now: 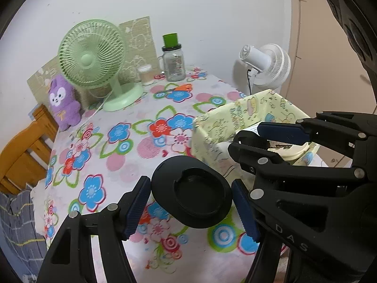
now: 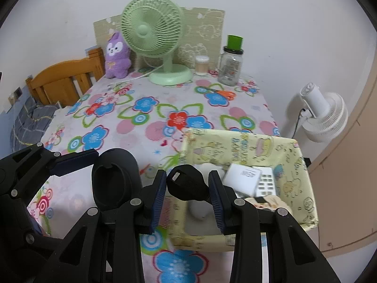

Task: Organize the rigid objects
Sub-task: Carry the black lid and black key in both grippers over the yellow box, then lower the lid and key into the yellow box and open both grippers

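My left gripper (image 1: 191,208) is shut on a black oval holder (image 1: 191,193) and holds it above the flowered table; it also shows in the right wrist view (image 2: 115,176). My right gripper (image 2: 187,194) is shut on a small black key-shaped object (image 2: 187,185) and holds it over the yellow fabric basket (image 2: 297,162), near its front left corner. The basket (image 1: 238,115) holds a white box (image 2: 242,176), a white remote (image 2: 266,184) and a pale rounded object (image 2: 199,208). In the left wrist view the right gripper (image 1: 264,138) reaches into the basket from the right.
At the back of the table stand a green fan (image 2: 153,33), a purple plush toy (image 2: 116,56), a glass jar with a green lid (image 2: 231,63), a small container (image 2: 202,65) and orange scissors (image 2: 223,93). A white fan (image 2: 322,115) stands right of the table. A wooden headboard (image 2: 63,80) is on the left.
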